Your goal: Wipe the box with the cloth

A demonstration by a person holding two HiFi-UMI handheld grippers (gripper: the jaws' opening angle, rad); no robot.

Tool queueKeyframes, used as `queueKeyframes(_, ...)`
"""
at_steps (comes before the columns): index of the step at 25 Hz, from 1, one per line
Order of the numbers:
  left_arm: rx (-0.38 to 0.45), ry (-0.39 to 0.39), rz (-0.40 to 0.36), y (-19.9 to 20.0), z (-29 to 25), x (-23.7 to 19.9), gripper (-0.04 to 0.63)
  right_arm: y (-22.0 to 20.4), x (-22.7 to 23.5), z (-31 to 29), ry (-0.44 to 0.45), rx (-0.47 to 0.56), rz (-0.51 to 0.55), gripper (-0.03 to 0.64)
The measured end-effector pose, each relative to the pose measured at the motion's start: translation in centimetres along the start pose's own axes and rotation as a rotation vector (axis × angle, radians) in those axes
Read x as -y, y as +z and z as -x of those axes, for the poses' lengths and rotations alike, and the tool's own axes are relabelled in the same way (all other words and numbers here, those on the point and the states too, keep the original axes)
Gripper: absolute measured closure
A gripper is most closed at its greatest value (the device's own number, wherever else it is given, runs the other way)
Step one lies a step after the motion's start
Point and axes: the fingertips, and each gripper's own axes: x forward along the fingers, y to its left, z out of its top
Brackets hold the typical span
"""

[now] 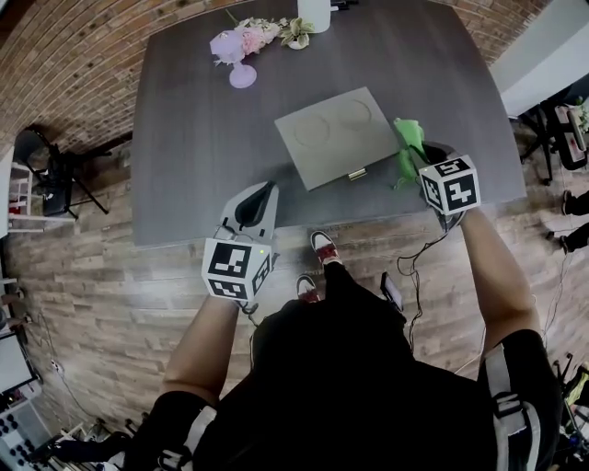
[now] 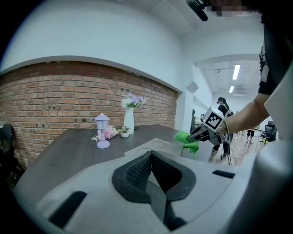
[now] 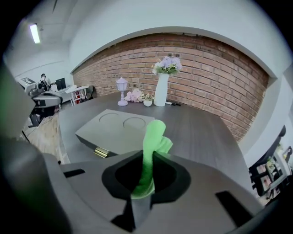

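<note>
so, nearest to you, your left gripper [image 1: 267, 190] sits over the near edge of the dark grey table [image 1: 184, 138], its jaws pressed together with nothing between them; it stays short of the box, pointing toward it. your right gripper [image 1: 416, 158] is a little further in on the right, its jaws clamped on the green cloth [image 1: 408, 138]; the cloth sticks out past the fingertips in a crumpled strip, just beside the box's right edge, and you cannot tell whether it touches the box. the flat grey box [image 1: 336, 136] lies closed on the table between the two grippers and beyond them, turned at an angle; its lid has two round recesses and a brass latch [image 1: 357, 174] faces you. further back stand a lilac lantern ornament [image 1: 241, 74], pink flowers [image 1: 253, 37], a small plant pot [image 1: 296, 35] and a white vase [image 1: 313, 14]; behind the table runs a brick wall [image 3: 215, 73].
</note>
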Motion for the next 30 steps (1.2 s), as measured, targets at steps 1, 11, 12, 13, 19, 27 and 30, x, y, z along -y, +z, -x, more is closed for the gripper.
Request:
queueKeyframes(1, 0.003, 0.008, 0.000, 0.0, 0.5, -0.3, 0.586, 0.5, -0.4, 0.3, 0.003, 0.008, 0.007, 0.580)
queueKeyframes(11, 0.039, 0.123, 0.031, 0.2, 4.5, -3.7, 0.586, 7.1, -9.1, -1.3, 0.168, 0.075, 0.104, 0.580)
queueKeyframes(12, 0.040, 0.135, 0.037, 0.2, 4.8, -4.2, 0.586, 7.8, -10.3, -1.7, 0.192, 0.081, 0.114, 0.580)
queueKeyframes(13, 0.041, 0.148, 0.043, 0.2, 4.9, -4.6, 0.586, 8.6, -11.4, -2.1, 0.218, 0.086, 0.123, 0.580)
queueKeyframes(19, 0.035, 0.223, 0.091, -0.3, 4.9, -7.4, 0.586, 13.2, -17.8, -5.1, 0.393, 0.112, 0.117, 0.580)
queueKeyframes(27, 0.017, 0.295, 0.141, -0.3, 2.3, -10.7, 0.586, 16.0, -23.5, -9.6, 0.590, 0.073, 0.074, 0.580)
queueKeyframes(30, 0.005, 0.316, 0.154, -0.4, 1.3, -11.5, 0.586, 16.2, -24.6, -10.8, 0.630, 0.059, 0.103, 0.580)
